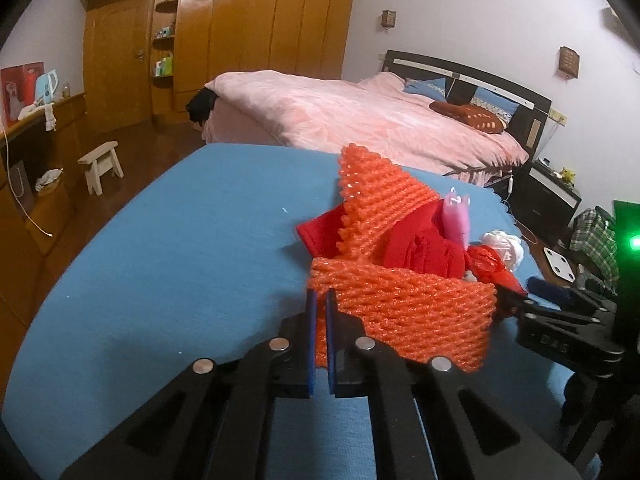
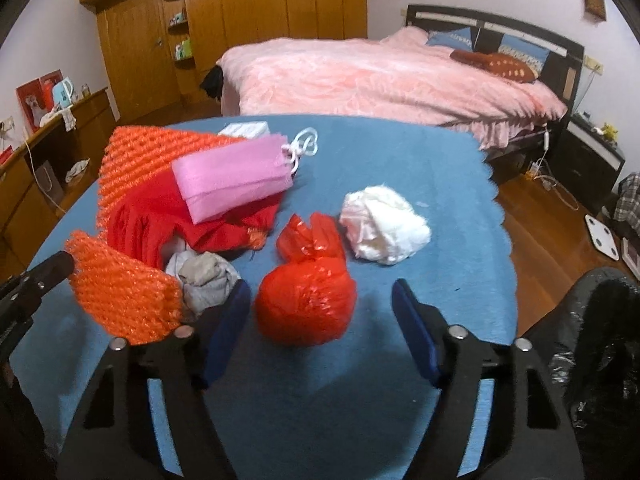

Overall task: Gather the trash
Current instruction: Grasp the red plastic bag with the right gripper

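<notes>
A pile of trash lies on the blue table cover [image 2: 400, 168]: orange foam netting [image 2: 132, 300], red cloth [image 2: 160, 216], a pink pouch [image 2: 232, 176], a grey rag [image 2: 204, 280], a tied red plastic bag [image 2: 308, 296] and a white crumpled wad [image 2: 384, 224]. My left gripper [image 1: 320, 300] is shut on the edge of the orange foam netting [image 1: 400, 312]. My right gripper [image 2: 320, 300] is open, its fingers on either side of the red plastic bag; it also shows at the right of the left wrist view [image 1: 516, 300].
A black trash bag [image 2: 592, 340] is at the lower right. A bed with a pink quilt [image 2: 380, 76] stands behind the table. A wooden wardrobe [image 2: 240, 20] lines the far wall. A small stool [image 1: 102, 164] stands on the floor at left.
</notes>
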The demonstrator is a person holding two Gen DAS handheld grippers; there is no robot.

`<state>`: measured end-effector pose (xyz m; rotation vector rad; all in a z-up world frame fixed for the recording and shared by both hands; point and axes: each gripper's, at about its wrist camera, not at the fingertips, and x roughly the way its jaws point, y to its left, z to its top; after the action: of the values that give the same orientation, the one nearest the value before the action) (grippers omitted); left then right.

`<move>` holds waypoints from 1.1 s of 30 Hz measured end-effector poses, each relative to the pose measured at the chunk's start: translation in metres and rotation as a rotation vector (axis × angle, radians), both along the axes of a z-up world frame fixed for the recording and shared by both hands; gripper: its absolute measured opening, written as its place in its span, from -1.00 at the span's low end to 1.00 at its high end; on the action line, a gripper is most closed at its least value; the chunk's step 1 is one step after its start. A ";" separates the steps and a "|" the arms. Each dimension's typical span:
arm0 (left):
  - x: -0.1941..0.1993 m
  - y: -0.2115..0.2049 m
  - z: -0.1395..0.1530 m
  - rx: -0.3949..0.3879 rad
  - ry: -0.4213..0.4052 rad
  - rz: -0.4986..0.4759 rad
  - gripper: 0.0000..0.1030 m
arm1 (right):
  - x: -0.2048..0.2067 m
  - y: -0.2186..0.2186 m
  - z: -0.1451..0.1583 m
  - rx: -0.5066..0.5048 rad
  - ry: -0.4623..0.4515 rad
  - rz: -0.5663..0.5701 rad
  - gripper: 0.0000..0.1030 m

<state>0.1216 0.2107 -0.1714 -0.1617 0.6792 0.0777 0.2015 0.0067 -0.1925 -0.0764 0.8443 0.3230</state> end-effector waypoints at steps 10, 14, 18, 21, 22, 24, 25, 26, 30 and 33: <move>-0.009 -0.008 0.022 -0.002 -0.038 -0.031 -0.92 | -0.015 -0.010 0.022 0.038 -0.040 0.014 -0.23; -0.014 -0.019 0.035 -0.002 -0.065 -0.057 -0.92 | -0.025 -0.019 0.040 0.049 -0.071 0.014 -0.23; -0.017 -0.029 0.049 -0.005 -0.093 -0.081 -0.92 | -0.038 -0.031 0.058 0.057 -0.105 0.006 -0.23; -0.020 -0.039 0.062 -0.009 -0.120 -0.105 -0.92 | -0.045 -0.042 0.070 0.067 -0.126 -0.004 -0.23; -0.022 -0.040 0.065 -0.008 -0.128 -0.111 -0.92 | -0.046 -0.045 0.074 0.068 -0.133 -0.006 -0.23; -0.023 -0.048 0.073 -0.006 -0.144 -0.131 -0.92 | -0.049 -0.053 0.082 0.073 -0.148 -0.012 -0.23; -0.024 -0.053 0.078 -0.005 -0.153 -0.141 -0.92 | -0.052 -0.059 0.088 0.075 -0.157 -0.017 -0.23; -0.025 -0.057 0.082 -0.005 -0.161 -0.151 -0.92 | -0.054 -0.062 0.091 0.075 -0.163 -0.020 -0.23; -0.026 -0.073 0.095 -0.011 -0.183 -0.184 -0.92 | -0.061 -0.080 0.104 0.076 -0.187 -0.044 -0.23; -0.025 -0.088 0.102 -0.015 -0.196 -0.215 -0.92 | -0.065 -0.094 0.111 0.082 -0.199 -0.068 -0.23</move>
<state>0.0968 0.1229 -0.0690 -0.1078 0.4980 -0.1475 0.1370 -0.0876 -0.0815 -0.0027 0.6344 0.2804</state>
